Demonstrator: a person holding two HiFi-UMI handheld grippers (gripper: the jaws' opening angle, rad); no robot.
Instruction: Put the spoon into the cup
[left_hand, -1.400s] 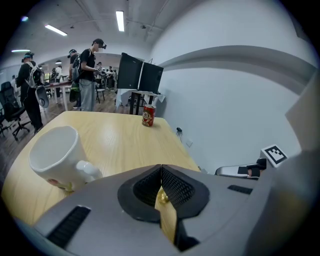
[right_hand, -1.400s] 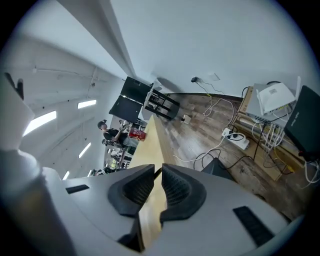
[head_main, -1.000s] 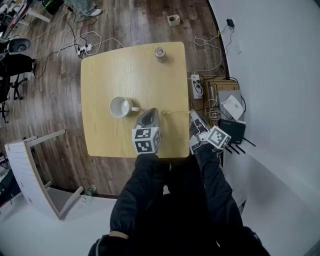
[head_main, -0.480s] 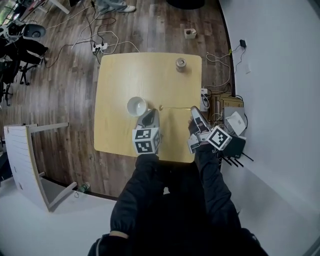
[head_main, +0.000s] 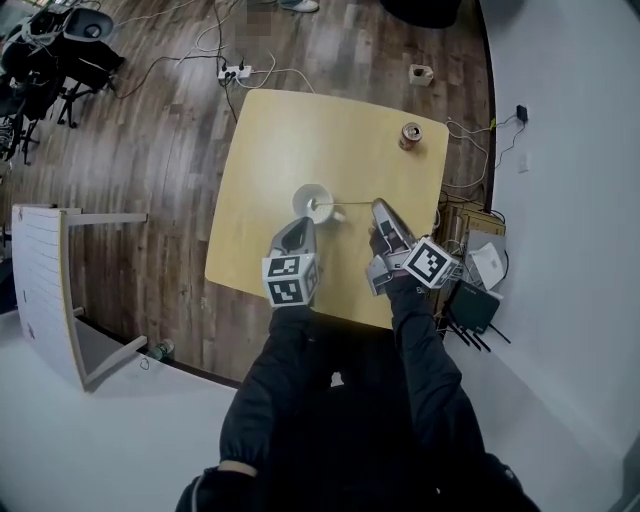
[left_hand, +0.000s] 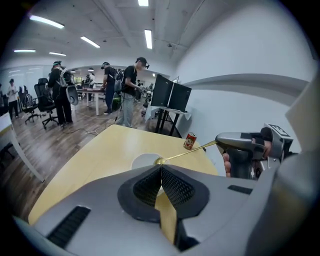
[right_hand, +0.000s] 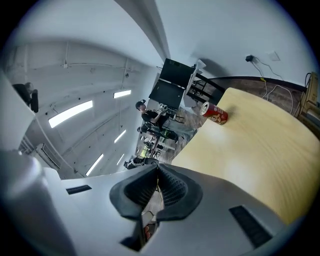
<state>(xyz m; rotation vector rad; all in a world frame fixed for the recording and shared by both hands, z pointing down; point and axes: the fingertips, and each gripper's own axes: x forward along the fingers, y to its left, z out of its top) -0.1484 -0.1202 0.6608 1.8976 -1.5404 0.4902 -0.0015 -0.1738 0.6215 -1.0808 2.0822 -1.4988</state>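
White cup (head_main: 313, 203), shiny gold spoon (left_hand: 187, 152), red can (head_main: 410, 134), pale yellow woodgrain worktop (head_main: 300, 140), dark brown plank floor (head_main: 150, 130).

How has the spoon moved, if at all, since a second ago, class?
Yes. The spoon has moved left toward the cup; its bowl now reaches over the cup's mouth.

Spoon (head_main: 345, 204), clamped in R gripper (head_main: 377, 208), has been carried left twd white cup (head_main: 303, 193); bowl end is now held over its mouth.
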